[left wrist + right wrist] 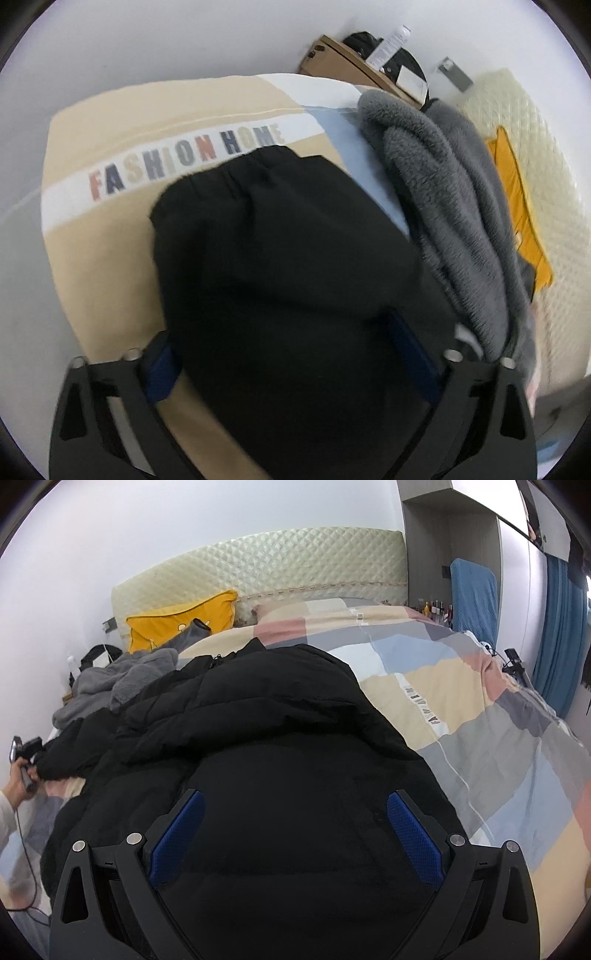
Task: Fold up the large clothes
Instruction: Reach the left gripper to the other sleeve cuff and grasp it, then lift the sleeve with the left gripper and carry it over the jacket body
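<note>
1. Across the lower middle of the left wrist view, the left gripper (295, 354) has its jaws spread wide, with a black sleeve end (280, 266) of the jacket lying between the blue pads (162, 373). Whether the pads press the cloth I cannot tell; the picture is blurred.
2. Behind the sleeve, a beige, white and blue duvet (110, 155) carries the words "FASHION HOME". A grey fleece garment (450, 206) lies at the right, with a yellow pillow (517, 206) beyond it.
3. At the bottom centre of the right wrist view, the right gripper (295, 827) stands spread over the black puffer jacket (266, 716), its blue pads (177, 834) apart above the cloth.
4. The jacket fills the middle of the frame on the patchwork duvet (480, 716).
5. At the left edge, a hand (16, 781) holds the other gripper's handle at the jacket's sleeve.
</note>
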`<state>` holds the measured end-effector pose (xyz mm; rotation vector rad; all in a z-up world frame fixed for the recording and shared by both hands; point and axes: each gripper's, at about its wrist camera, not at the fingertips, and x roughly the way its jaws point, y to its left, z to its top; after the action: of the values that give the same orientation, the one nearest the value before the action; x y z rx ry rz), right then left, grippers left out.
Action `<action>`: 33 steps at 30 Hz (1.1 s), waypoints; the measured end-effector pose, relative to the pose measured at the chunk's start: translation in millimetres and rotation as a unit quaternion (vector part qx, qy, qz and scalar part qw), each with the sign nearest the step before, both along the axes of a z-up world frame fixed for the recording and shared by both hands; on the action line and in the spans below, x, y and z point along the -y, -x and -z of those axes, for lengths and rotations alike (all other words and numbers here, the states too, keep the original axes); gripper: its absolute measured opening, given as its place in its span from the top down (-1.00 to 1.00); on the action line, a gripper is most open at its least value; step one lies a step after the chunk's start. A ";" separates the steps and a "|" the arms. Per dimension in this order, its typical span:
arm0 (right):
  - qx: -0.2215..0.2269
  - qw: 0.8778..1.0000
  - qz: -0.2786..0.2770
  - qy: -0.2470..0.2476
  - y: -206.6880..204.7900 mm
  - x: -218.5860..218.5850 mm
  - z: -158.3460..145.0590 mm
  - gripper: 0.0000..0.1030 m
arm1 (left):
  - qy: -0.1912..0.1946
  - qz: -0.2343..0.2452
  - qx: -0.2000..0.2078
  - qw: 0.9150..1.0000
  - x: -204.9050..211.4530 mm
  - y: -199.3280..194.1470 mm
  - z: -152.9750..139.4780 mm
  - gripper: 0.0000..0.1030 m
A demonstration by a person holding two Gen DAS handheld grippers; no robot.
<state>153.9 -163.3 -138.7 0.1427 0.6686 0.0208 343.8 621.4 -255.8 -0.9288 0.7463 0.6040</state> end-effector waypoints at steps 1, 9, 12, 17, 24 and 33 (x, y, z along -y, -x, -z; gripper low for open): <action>0.000 1.000 -0.001 0.001 0.3 -0.7 -0.7 -0.94 | 0.005 -0.006 0.002 1.000 2.6 -1.4 -1.7 -0.50; 0.018 0.999 -0.037 0.015 13.4 -7.4 -13.2 -0.94 | -0.029 -0.056 0.007 0.998 32.2 13.7 -50.7 0.90; 0.020 0.998 -0.051 0.013 18.8 -7.5 -16.6 -0.94 | -0.052 -0.062 0.002 0.997 40.9 25.0 -77.6 0.93; 0.021 0.998 -0.067 -0.002 26.6 -0.7 -20.9 -0.94 | -0.075 -0.057 0.006 0.996 49.7 42.1 -121.5 0.94; 0.040 0.994 -0.101 0.003 35.4 1.4 -32.7 -0.94 | -0.128 -0.025 0.020 0.991 96.3 60.4 -197.0 0.96; 0.071 0.990 -0.122 0.029 46.9 13.2 -40.8 -0.94 | -0.202 0.042 0.052 0.977 181.2 64.4 -290.3 0.96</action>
<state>106.9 -176.5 -97.9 0.0018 0.5413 0.2451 279.3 440.1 34.5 -0.5463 0.5394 0.5996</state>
